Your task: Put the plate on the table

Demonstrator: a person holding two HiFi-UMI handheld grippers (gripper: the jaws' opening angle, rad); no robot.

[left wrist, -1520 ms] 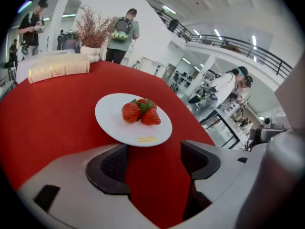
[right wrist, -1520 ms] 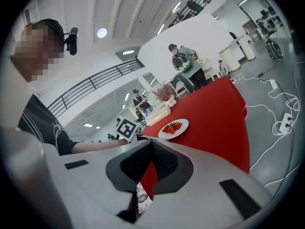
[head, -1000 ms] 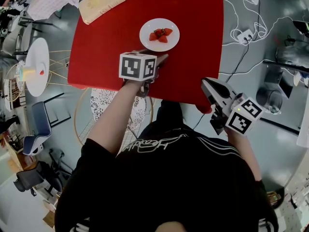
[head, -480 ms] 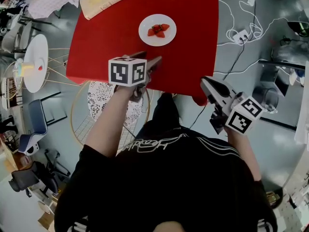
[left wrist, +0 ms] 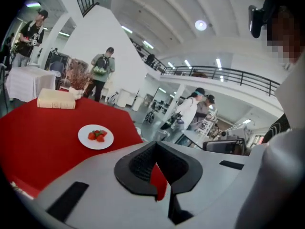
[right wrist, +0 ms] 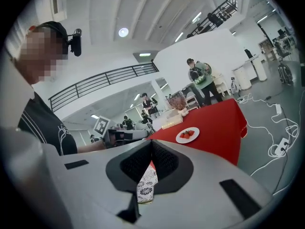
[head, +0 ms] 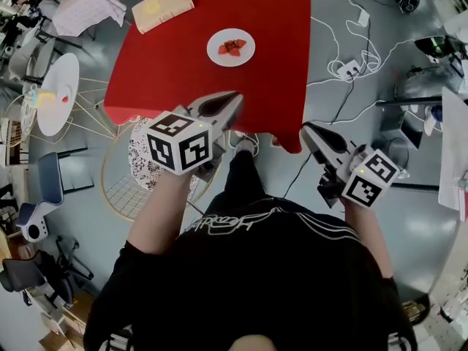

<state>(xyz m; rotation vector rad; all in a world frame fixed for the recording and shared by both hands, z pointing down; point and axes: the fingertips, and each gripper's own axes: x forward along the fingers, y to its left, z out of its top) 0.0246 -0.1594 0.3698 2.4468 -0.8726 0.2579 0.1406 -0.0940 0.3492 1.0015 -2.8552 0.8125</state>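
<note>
A white plate (head: 231,47) with strawberries (head: 233,47) rests on the red table (head: 175,72); it also shows as the plate (left wrist: 96,137) in the left gripper view and the plate (right wrist: 188,135) in the right gripper view. My left gripper (head: 221,105) hangs at the table's near edge, well short of the plate, jaws shut with nothing between them (left wrist: 155,144). My right gripper (head: 311,132) is off the table's near right corner, over the floor, also shut and empty (right wrist: 151,142).
A beige book (head: 163,7) lies at the table's far left. A wire chair with a patterned cushion (head: 140,159) stands under the near edge, a round white side table (head: 57,97) to the left. Cables and a power strip (head: 349,69) lie on the floor at right. People stand beyond the table.
My left gripper has drawn back from beside the plate to the table's near edge and its jaws have shut. The plate stays put. The right gripper has hardly moved.
</note>
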